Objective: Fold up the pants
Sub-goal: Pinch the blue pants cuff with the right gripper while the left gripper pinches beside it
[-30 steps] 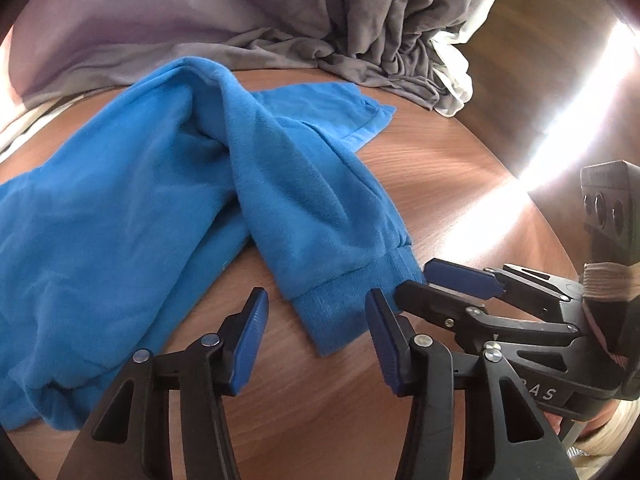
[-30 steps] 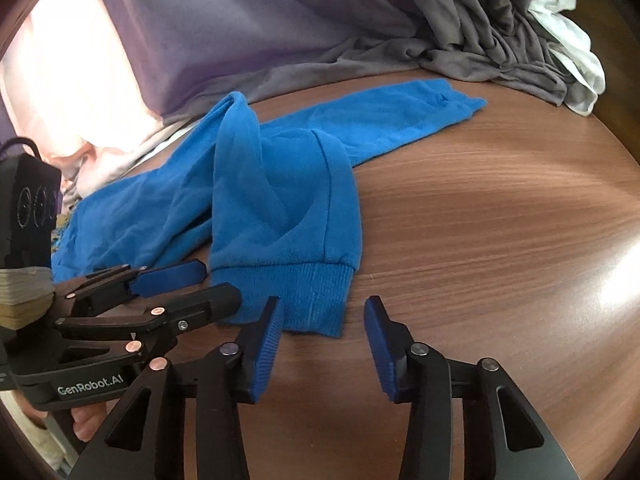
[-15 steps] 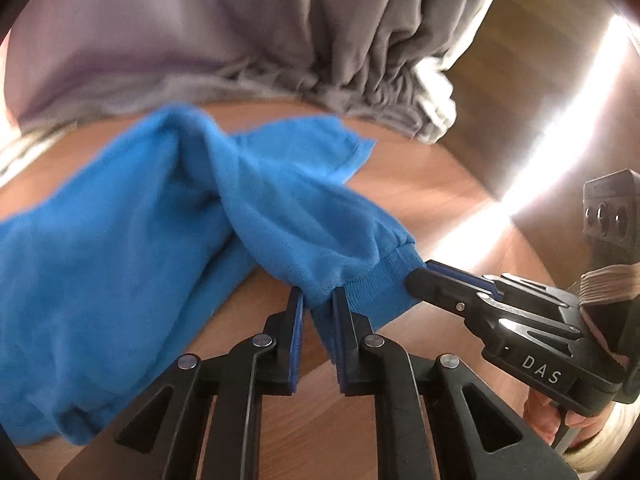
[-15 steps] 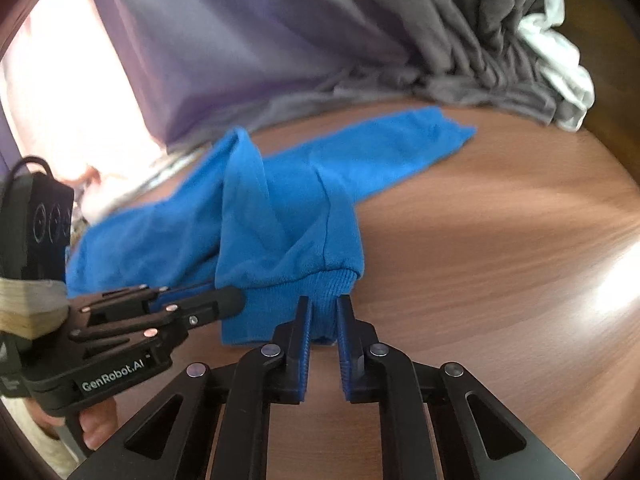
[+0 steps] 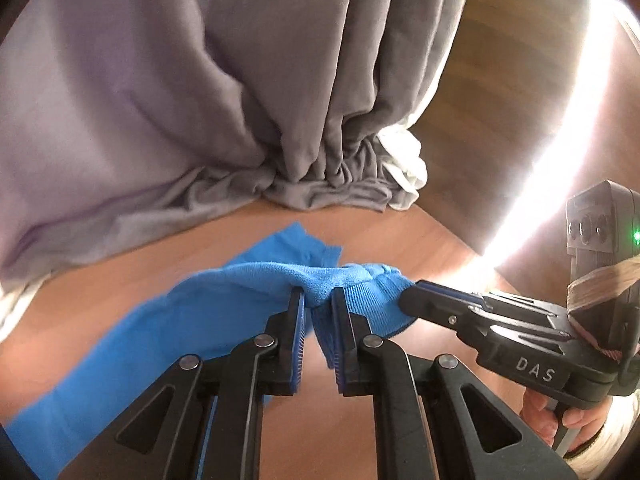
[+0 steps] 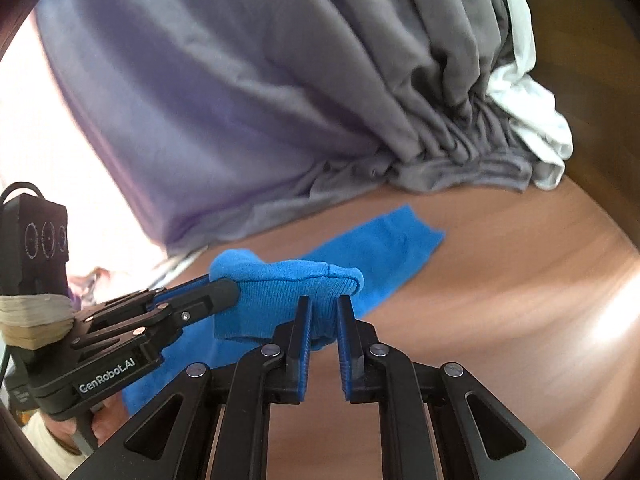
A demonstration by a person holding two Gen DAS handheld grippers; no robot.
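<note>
Blue pants (image 5: 140, 344): ribbed cuff (image 6: 280, 300) of one leg is off the wooden table (image 6: 500, 320), pinched at both ends. Left gripper (image 5: 318, 312) is clamped on the cuff's left corner, right gripper (image 6: 322, 316) on its right corner, so the cuff stretches between the two claws, side by side and equally near. From the cuff, the leg trails down and left onto the table; the other leg's cuff (image 6: 392, 236) lies flat beyond, toward the grey curtain (image 5: 240, 100). Long axis runs away from the cuff, so the fold likely carries the cuff along it.
</note>
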